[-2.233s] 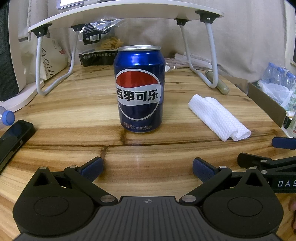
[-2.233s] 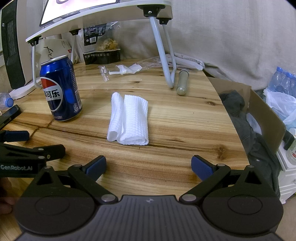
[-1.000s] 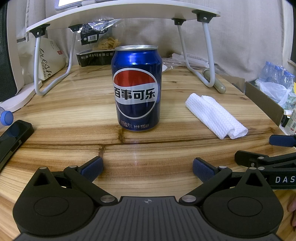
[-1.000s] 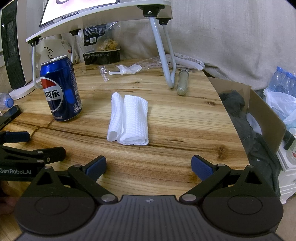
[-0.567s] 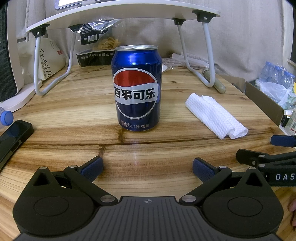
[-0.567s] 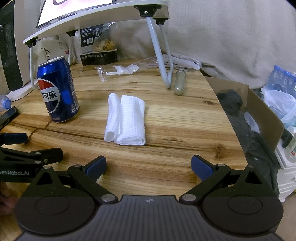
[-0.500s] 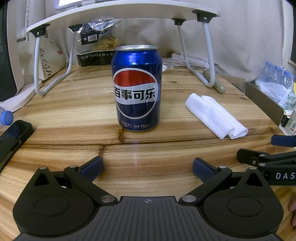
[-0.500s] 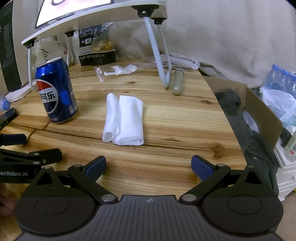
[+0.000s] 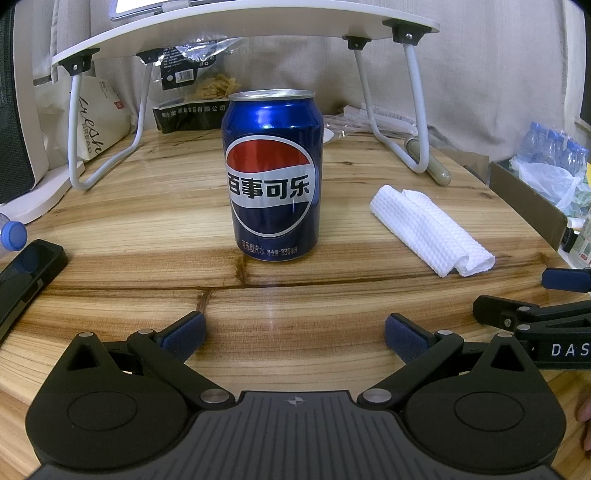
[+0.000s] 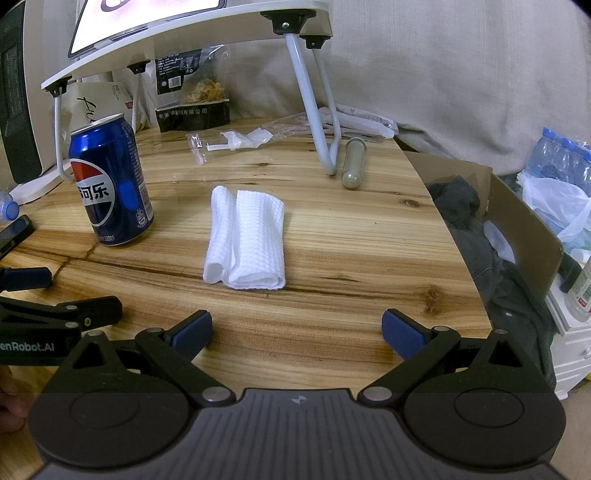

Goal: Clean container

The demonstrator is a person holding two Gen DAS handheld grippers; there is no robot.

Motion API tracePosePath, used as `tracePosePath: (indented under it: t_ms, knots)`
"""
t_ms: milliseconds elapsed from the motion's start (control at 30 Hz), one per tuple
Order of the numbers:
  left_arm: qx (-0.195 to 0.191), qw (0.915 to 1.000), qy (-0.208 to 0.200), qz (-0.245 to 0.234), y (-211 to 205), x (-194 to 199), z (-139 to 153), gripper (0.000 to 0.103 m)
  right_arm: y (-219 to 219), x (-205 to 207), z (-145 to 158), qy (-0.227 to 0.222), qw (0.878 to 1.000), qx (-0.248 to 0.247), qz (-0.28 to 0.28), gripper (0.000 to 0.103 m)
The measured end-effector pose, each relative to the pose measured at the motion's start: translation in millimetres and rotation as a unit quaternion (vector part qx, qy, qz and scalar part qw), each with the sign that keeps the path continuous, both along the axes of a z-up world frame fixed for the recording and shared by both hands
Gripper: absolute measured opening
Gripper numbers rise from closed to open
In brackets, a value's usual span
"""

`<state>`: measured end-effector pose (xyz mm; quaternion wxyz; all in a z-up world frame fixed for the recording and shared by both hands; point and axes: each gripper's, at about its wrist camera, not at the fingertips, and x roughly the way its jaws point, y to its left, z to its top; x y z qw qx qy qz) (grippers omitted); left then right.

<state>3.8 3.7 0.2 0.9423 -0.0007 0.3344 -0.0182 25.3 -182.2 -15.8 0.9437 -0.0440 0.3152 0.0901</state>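
A blue Pepsi can (image 9: 273, 173) stands upright on the wooden table (image 9: 147, 206), straight ahead of my left gripper (image 9: 293, 334), which is open and empty well short of it. A folded white cloth (image 10: 245, 240) lies flat ahead of my right gripper (image 10: 297, 332), which is open and empty, short of the cloth. The can also shows in the right wrist view (image 10: 110, 181), left of the cloth. The cloth also shows in the left wrist view (image 9: 430, 229), right of the can.
A white folding lap desk (image 9: 236, 33) stands over the table's back, its legs (image 10: 314, 107) on the wood. A tube (image 10: 352, 162), plastic wrappers (image 10: 229, 142) and snack bags (image 9: 195, 92) lie behind. A phone (image 9: 26, 273) lies left. A cardboard box (image 10: 517, 221) sits off the right edge.
The right gripper has shifted slightly, so the can and cloth sit a little further left in its view. The left gripper has barely moved. Both stay open.
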Motion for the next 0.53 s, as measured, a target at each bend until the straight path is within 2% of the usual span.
tracePosePath:
  t_ms: [533]
  knots:
    - [0.001, 1.0, 0.0, -0.001, 1.1, -0.2, 0.0, 0.103, 0.0, -0.3, -0.3, 0.0, 1.0, 0.0, 0.0, 0.103]
